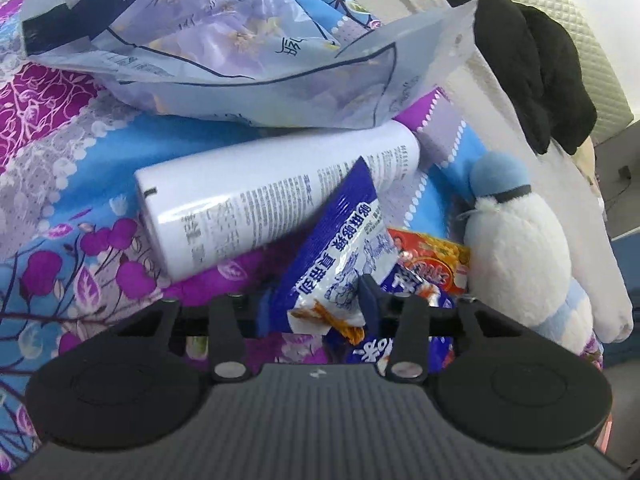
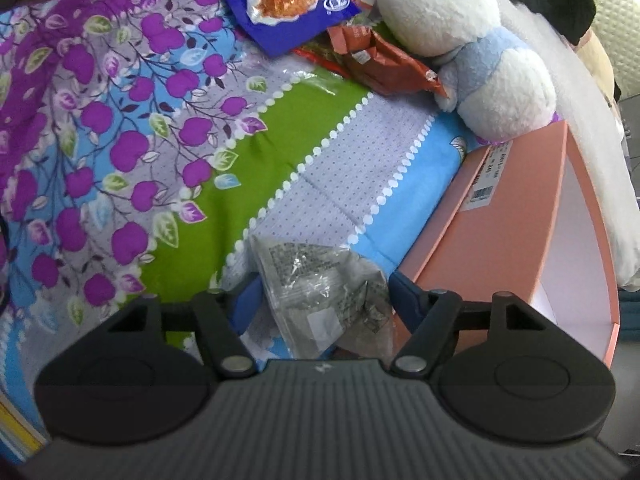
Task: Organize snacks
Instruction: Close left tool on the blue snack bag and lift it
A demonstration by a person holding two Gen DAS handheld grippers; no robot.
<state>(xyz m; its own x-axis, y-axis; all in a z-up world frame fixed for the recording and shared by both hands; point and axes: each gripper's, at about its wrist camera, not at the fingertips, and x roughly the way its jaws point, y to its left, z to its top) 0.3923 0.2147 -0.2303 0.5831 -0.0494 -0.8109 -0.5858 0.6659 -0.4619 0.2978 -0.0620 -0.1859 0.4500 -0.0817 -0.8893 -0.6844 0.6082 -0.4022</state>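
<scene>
Left wrist view: the left gripper [image 1: 320,306] points down at the patterned bedsheet [image 1: 60,184], with a blue-and-white snack packet [image 1: 340,256] standing up between its fingers. The right finger lies against the packet's edge; the left finger is mostly hidden behind it, so a full pinch cannot be confirmed, though the packet looks raised off the sheet. To do this well, I would make sure the pads bite on the crimped end seam and not on the puffy middle, which would slip. Just beyond the fingertips lies a white spray can [image 1: 256,204]; further ahead a torn tissue pack [image 1: 208,52]. To the right of the gripper sit an orange-red snack packet [image 1: 436,260] and a plush toy [image 1: 516,256]; lift straight up to avoid dragging them.

Right wrist view: the right gripper [image 2: 316,300] stands spread, a clear plastic packet [image 2: 320,288] lying between its fingers without visible pressure from either. Immediately right of it is an open pink box [image 2: 516,216], probably the place for the snacks. Close squarely on the packet, then swing it right over the box's rim. Far ahead lie another blue snack packet [image 2: 288,4] and a red-brown packet [image 2: 384,64].
</scene>
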